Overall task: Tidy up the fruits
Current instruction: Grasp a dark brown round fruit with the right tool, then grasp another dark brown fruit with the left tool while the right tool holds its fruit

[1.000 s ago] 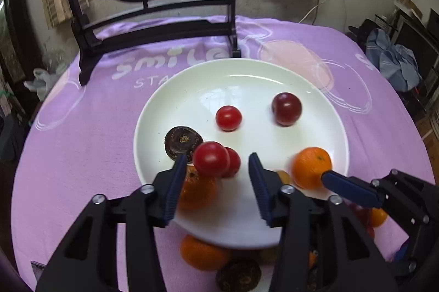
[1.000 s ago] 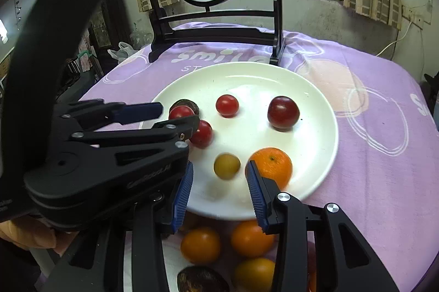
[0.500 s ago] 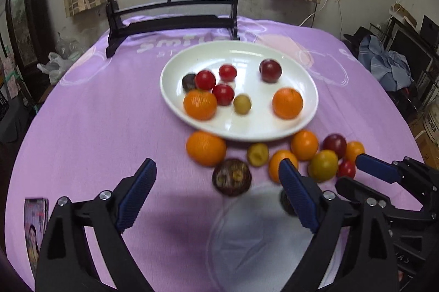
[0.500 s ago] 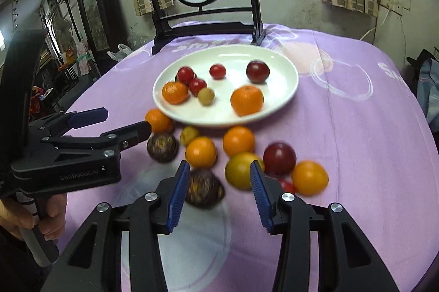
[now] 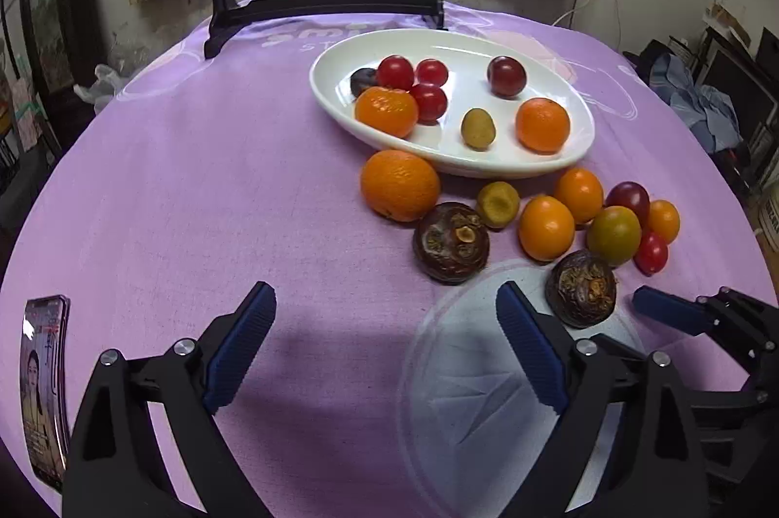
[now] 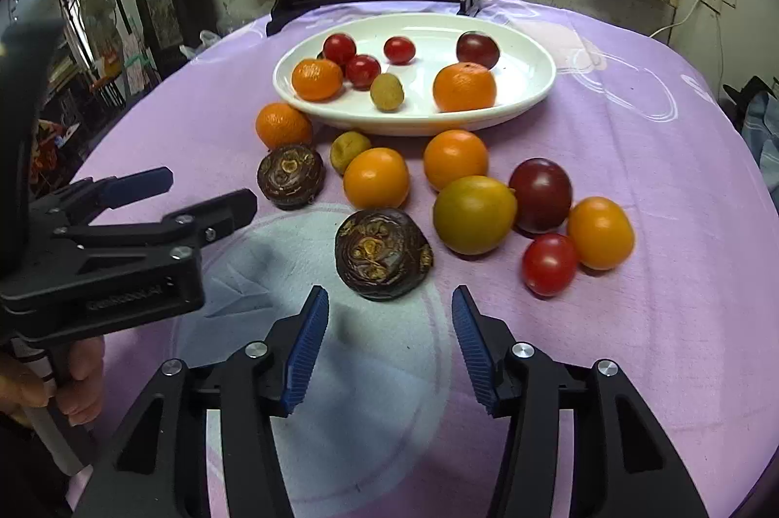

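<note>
Lowering the right gripper point(image 6: 389, 340), jaws opening and empty, squarely over the dark wrinkled fruit point(image 6: 382, 253) lying just ahead on the purple cloth point(image 6: 657, 323), short of the white plate point(image 6: 526, 99), with the left gripper point(image 5: 384, 345) wide, empty

Both grippers are matte black plastic with angular, cut-out arms. The left gripper point(image 5: 384, 347) and right gripper point(image 6: 389, 345) carry ribbed blue pads point(image 6: 306, 347) on their fingers and round silver screws at the joints. Faint embossed lettering marks the left one's side.
</note>
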`<state>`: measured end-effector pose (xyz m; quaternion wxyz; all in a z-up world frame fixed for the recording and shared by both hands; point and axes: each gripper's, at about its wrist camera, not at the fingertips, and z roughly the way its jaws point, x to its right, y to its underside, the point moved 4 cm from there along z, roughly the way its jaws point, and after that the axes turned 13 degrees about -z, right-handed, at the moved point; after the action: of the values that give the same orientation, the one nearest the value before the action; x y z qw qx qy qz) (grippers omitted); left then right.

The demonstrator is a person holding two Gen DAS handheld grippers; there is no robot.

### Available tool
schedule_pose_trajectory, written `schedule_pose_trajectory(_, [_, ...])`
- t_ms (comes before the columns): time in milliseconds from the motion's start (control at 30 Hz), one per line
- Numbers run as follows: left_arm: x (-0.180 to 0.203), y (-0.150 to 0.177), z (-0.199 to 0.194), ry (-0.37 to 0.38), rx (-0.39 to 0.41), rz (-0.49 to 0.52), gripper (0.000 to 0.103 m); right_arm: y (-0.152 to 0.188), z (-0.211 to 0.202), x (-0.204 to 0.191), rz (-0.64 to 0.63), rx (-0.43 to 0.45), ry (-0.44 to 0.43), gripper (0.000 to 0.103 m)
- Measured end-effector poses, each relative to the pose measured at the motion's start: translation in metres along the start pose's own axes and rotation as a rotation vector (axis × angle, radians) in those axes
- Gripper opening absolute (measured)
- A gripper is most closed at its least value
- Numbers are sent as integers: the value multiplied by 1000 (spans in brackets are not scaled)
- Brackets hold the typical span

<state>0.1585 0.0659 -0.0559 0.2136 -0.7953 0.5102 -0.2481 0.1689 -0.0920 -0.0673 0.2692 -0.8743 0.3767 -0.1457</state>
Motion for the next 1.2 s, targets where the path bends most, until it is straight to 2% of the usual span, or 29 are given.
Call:
schedule_pose_trajectory(133, [-4, 1, 2, 2, -16, -18, 90, -8, 16, -8, -33, -42, 33, 54])
schedule_pose_trajectory(300, [-6, -2, 0, 8, -21, -36, 90, -22, 27, -13, -62, -41, 73, 57])
schedule_pose_trajectory(433, [-11, -3, 1, -1, -22, -58, 91, -22, 26, -23, -103, -11, 106, 47])
schedule_pose_trajectory(500, [-11, -2, 2, -5, -27, -57, 91, -20, 23, -22, -107, -13, 120, 47])
schedule_pose_trajectory(867, [2, 6, 8, -1, -12, -2, 91, 8, -2, 10, 76, 21, 24, 47])
schedule_pose_trajectory(933, [4, 7, 9, 0, -6, 2, 91, 6, -8, 14, 86, 45, 23, 47])
schedule_pose_trajectory(1100, [13, 12, 21, -13, -69, -10, 91, 5, -28, 19, 91, 92, 62, 47])
schedule_pose_trajectory(1200, [24, 13, 23, -57, -55, 45, 91, 5, -37, 19, 95, 119, 43, 47])
